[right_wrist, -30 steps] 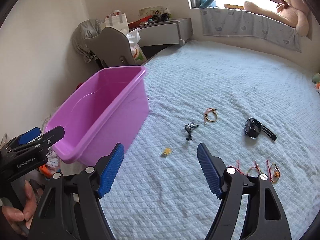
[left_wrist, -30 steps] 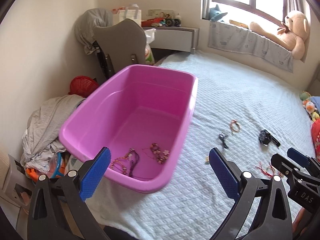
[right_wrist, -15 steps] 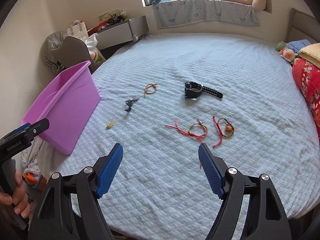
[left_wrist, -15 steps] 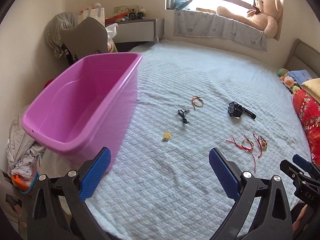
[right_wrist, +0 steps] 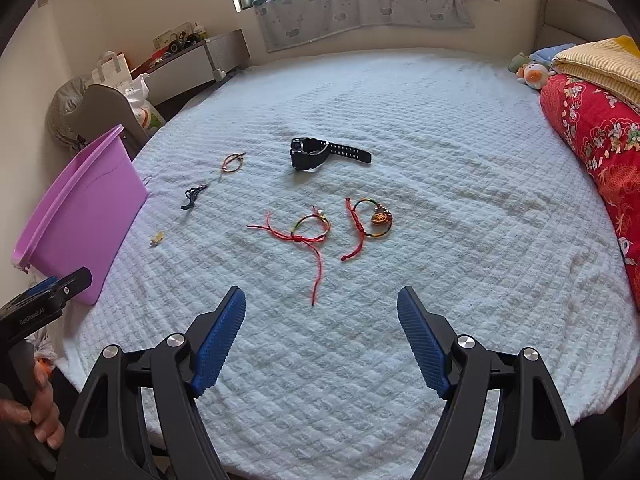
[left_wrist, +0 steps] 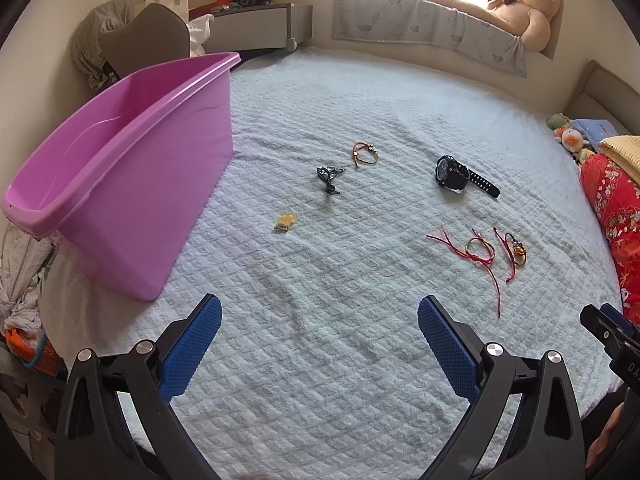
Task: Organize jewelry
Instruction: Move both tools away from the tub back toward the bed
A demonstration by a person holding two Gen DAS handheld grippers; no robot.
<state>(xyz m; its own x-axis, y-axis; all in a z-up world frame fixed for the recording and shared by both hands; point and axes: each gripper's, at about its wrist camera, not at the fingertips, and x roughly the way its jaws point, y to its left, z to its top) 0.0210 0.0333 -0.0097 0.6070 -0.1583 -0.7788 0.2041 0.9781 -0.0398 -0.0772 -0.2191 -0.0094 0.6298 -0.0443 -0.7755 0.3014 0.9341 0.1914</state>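
Blue-padded right tool (right_wrist: 320, 332) hangs wide open and empty over the white quilted bed (right_wrist: 440, 240), nothing between its pads. Left tool (left_wrist: 320, 344) likewise: spread wide, empty, above bare quilt.

Landmark = black watch (right_wrist: 316, 154), mid-bed. Near to far:
- red cord bracelet (right_wrist: 308, 234) on the near side of the watch, closest to the right tool, its long tail trailing towards it
- second red bracelet with a charm (right_wrist: 372, 220) just beside the first, apart from it, also nearer than the watch
- small yellow piece (right_wrist: 157, 239) well left of the watch, towards the tub
- dark tangled cord (right_wrist: 194, 196) left of the watch
- orange bracelet (right_wrist: 232, 162) left of the watch, about level with it
- pink tub (left_wrist: 120, 184) far left of the watch, at the bed edge; its inside isn't visible from here

Judgement: next pick is probably one of the red bracelets. Risks:
- thin cord lies flat on soft quilt; pads may pinch fabric along with it, or close over the cord and miss it
- grabbing only the loose tail lets the loop swing and snag the neighbouring bracelet
- tub sits at the very edge; a knock from the left tool could tip it off
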